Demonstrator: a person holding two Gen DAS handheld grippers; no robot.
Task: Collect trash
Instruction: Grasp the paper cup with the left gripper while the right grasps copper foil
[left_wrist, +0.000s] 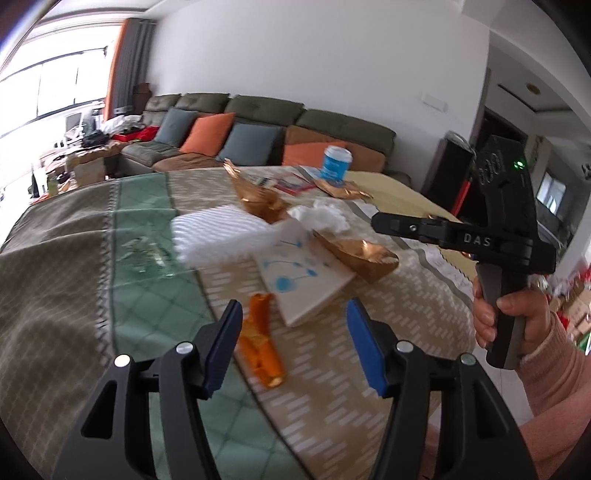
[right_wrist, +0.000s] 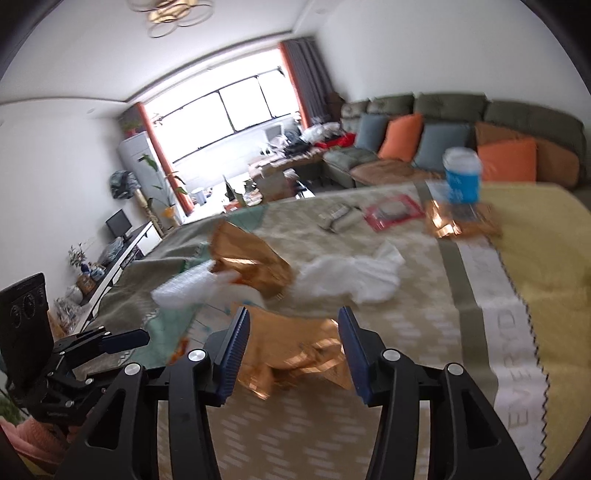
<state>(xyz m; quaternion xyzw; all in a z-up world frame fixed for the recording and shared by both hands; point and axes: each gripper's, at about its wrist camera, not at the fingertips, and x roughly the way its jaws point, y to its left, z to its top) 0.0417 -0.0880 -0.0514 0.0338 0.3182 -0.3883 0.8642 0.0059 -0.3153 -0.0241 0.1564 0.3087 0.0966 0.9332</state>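
Lying on the cloth-covered surface (left_wrist: 74, 229): crumpled orange wrapper (left_wrist: 262, 339), just ahead of the left tongs (left_wrist: 293, 343), jaws apart, empty. Crumpled copper foil wrapper (right_wrist: 291, 354) sits beyond the right tongs (right_wrist: 293, 356), jaws parted, not gripping. White crumpled tissue (right_wrist: 354, 275) farther back.

White letters "DAS" on the black arm of the right gripper (left_wrist: 384, 224), pale capitals along the white band of the cloth (right_wrist: 517, 354) covering the surface, only "EVERYD" legible, print on the blue cup (right_wrist: 461, 177) too blurred to read
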